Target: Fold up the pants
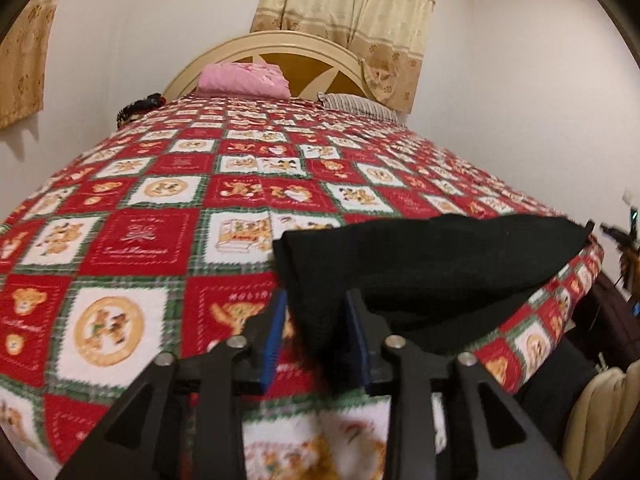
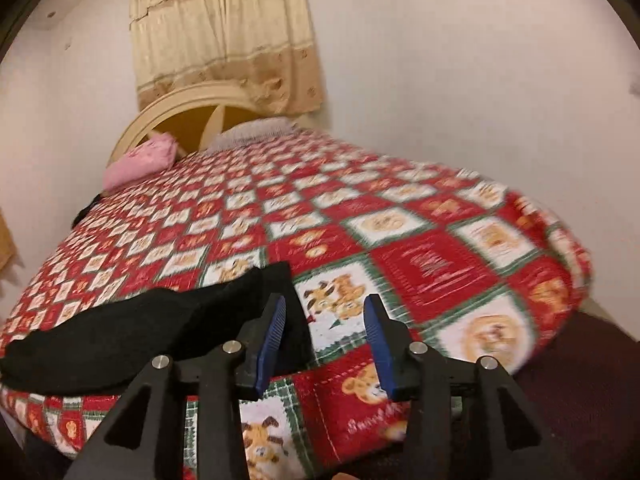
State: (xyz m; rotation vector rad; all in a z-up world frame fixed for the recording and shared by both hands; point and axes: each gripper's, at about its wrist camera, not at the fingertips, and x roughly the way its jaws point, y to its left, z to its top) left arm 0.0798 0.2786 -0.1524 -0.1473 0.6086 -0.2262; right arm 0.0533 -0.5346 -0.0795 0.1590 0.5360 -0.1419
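Black pants [image 1: 432, 272] lie on teddy-bear bedspread [image 1: 160, 200].

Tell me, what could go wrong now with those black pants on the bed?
1. The pants lie close to the bed's near edge; a nudge might drag them off.
2. The left gripper is open with a pants corner between its pads; pulling back could snag and undo the fold.
3. The right gripper, open, sits beside the pants' other end and might catch the blanket instead.
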